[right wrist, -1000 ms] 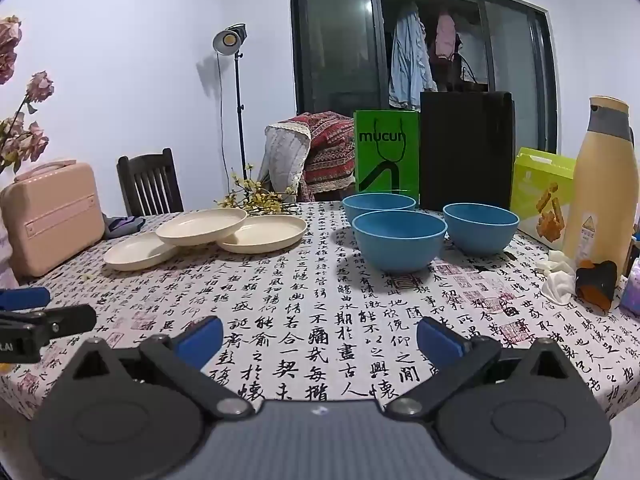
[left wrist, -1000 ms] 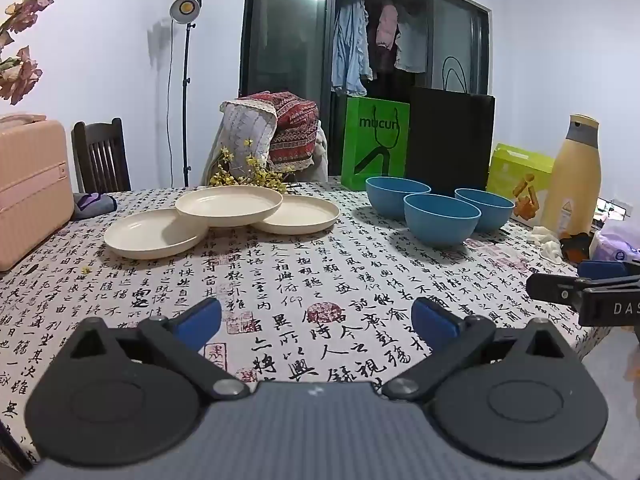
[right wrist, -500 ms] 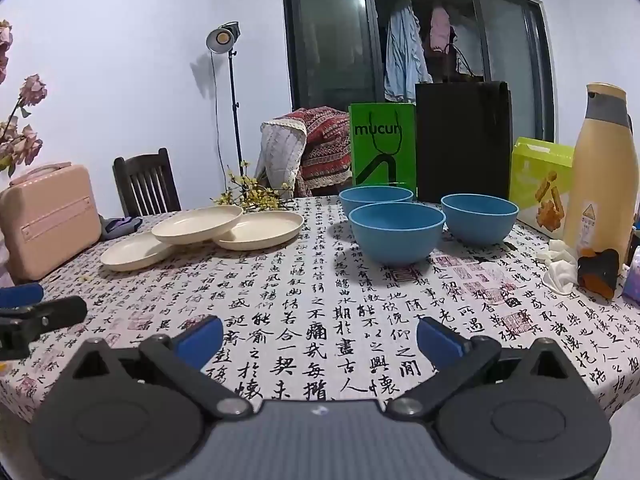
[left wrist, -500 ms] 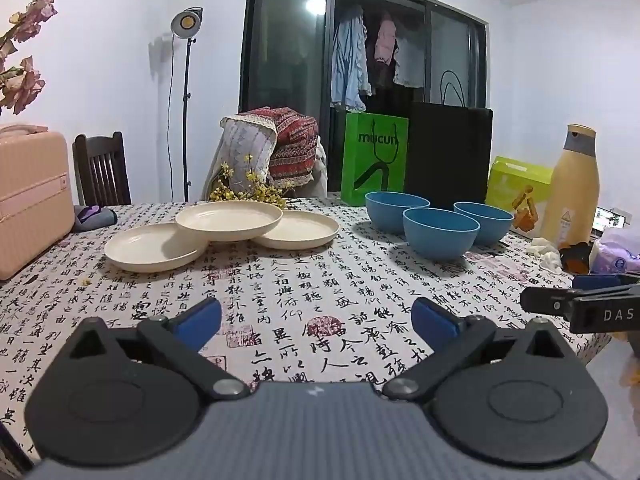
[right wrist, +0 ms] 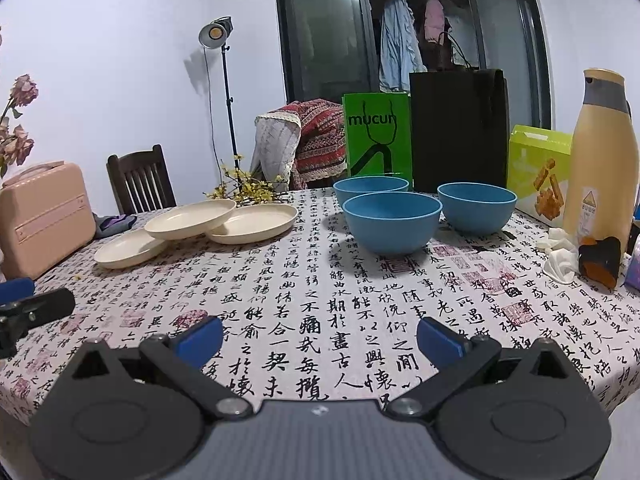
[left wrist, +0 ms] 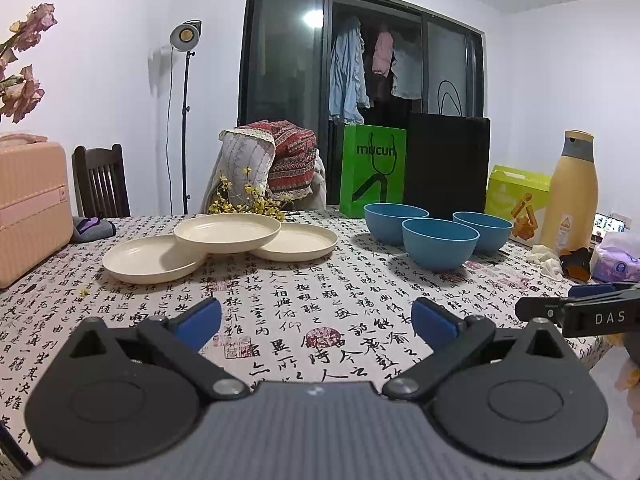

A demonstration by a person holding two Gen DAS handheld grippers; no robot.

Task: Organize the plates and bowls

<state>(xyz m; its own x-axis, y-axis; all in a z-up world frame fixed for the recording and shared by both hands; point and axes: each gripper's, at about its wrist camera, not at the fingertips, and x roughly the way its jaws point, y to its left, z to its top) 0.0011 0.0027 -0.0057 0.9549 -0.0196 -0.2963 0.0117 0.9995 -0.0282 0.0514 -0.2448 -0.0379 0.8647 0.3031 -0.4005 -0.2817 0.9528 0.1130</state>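
Observation:
Three cream plates lie at the table's far left: a left plate (left wrist: 152,258), a right plate (left wrist: 298,242), and a middle plate (left wrist: 227,232) resting tilted across both. Three blue bowls stand to the right: a near bowl (left wrist: 440,242), a back-left bowl (left wrist: 394,220) and a back-right bowl (left wrist: 486,228). In the right wrist view the plates (right wrist: 192,218) and the near bowl (right wrist: 392,220) show the same layout. My left gripper (left wrist: 316,318) is open and empty over the table's near edge. My right gripper (right wrist: 320,334) is open and empty, well short of the bowls.
The table carries a calligraphy-print cloth (left wrist: 320,292). A pink case (left wrist: 28,208) stands at the left; a green bag (left wrist: 372,168), black bag (left wrist: 446,168), green box (left wrist: 516,196) and tan bottle (left wrist: 572,196) line the back right. Tissues (right wrist: 560,252) lie near the bottle.
Both wrist views have tilted and dropped slightly toward the table level; plates and bowls have not moved. Both grippers stay open.

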